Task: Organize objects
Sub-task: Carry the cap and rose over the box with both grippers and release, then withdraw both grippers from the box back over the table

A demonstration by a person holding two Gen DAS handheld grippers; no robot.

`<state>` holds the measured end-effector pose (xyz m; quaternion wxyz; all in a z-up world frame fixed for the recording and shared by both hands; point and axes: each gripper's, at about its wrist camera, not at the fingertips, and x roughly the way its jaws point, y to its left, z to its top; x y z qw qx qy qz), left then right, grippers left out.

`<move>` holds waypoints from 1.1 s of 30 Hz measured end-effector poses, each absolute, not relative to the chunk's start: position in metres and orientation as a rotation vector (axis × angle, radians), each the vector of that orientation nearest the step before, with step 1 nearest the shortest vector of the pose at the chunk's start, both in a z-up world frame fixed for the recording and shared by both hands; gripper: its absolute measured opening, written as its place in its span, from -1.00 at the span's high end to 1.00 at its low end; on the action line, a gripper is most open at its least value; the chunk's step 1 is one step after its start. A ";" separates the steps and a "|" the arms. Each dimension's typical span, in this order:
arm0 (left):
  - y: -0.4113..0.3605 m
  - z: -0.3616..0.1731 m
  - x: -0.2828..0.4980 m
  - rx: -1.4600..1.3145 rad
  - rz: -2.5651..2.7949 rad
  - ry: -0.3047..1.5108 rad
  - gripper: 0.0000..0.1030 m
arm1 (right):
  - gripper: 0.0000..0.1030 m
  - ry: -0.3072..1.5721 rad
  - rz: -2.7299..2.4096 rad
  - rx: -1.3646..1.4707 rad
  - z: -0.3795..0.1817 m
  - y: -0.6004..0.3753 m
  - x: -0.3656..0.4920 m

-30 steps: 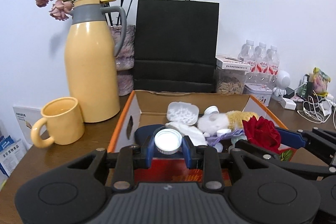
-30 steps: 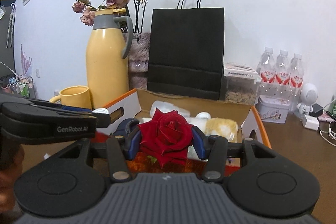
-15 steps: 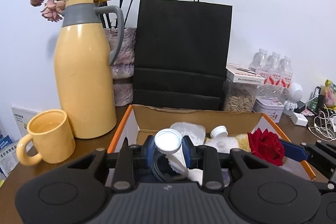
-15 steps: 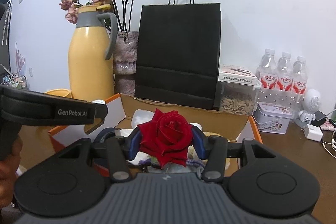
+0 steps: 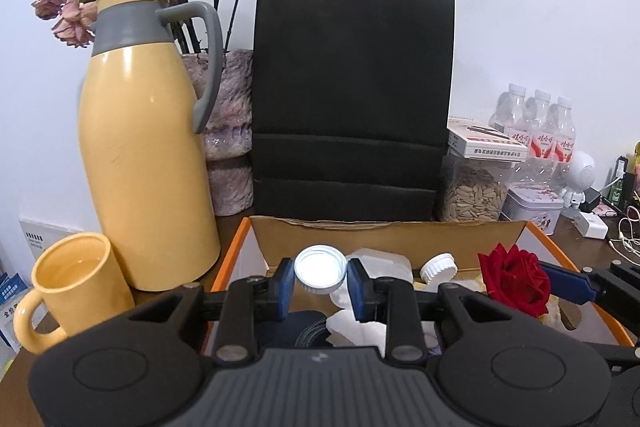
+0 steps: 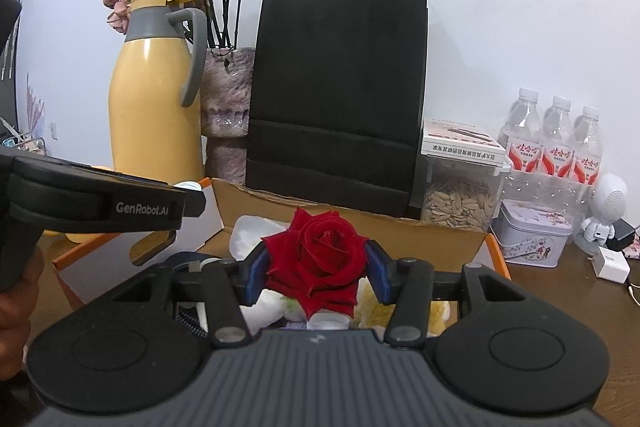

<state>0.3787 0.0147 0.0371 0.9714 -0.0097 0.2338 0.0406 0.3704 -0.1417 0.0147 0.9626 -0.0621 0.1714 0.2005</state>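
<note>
My left gripper (image 5: pixel 320 281) is shut on a white-capped clear bottle (image 5: pixel 320 268), held above the open cardboard box (image 5: pixel 384 233). My right gripper (image 6: pixel 316 273) is shut on a red rose (image 6: pixel 316 259), also above the box (image 6: pixel 440 243); the rose shows at the right in the left wrist view (image 5: pixel 514 279). The box holds a white cap (image 5: pixel 438 267), white tissue (image 5: pixel 356 331), a dark item and a yellow plush piece. The left gripper's body (image 6: pixel 100 203) shows at the left of the right wrist view.
Behind the box stand a black paper bag (image 5: pixel 352 99), a yellow thermos jug (image 5: pixel 148 147), a vase of dried roses (image 5: pixel 230 131) and a yellow mug (image 5: pixel 76 287). On the right are a jar of seeds (image 5: pixel 472 193), water bottles (image 5: pixel 536 131), a tin (image 5: pixel 532 205) and chargers.
Both grippers have risen and moved towards the back of the box, carrying the bottle and the rose. The bag and jug look nearer and larger.
</note>
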 end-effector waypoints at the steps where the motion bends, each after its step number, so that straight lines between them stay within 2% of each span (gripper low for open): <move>1: 0.015 0.037 0.380 -0.020 0.086 0.474 0.47 | 0.00 0.348 0.408 -0.129 0.014 -0.141 0.371; 3: 0.015 0.036 0.380 -0.020 0.099 0.480 0.46 | -0.02 0.352 0.411 -0.136 0.013 -0.140 0.372; 4: 0.015 0.036 0.380 -0.019 0.107 0.483 0.25 | -0.07 0.355 0.410 -0.138 0.013 -0.140 0.372; 5: 0.015 0.036 0.381 -0.016 0.116 0.487 0.03 | -0.23 0.359 0.408 -0.139 0.012 -0.140 0.372; 6: 0.015 0.036 0.381 -0.011 0.123 0.487 -0.51 | -0.39 0.361 0.399 -0.140 0.012 -0.139 0.372; 7: 0.015 0.035 0.381 -0.007 0.130 0.483 -0.92 | -0.71 0.361 0.389 -0.143 0.012 -0.139 0.371; 8: 0.015 0.035 0.380 -0.007 0.138 0.475 -1.00 | -0.95 0.357 0.380 -0.148 0.011 -0.139 0.370; 9: 0.015 0.035 0.380 -0.009 0.146 0.466 -1.00 | -1.00 0.352 0.375 -0.153 0.011 -0.139 0.369; 18: 0.015 0.029 0.385 -0.014 0.145 0.512 -1.00 | -1.00 0.360 0.369 -0.145 0.010 -0.141 0.370; 33: 0.017 0.037 0.361 -0.028 0.122 0.466 -1.00 | -1.00 0.325 0.371 -0.157 0.012 -0.142 0.353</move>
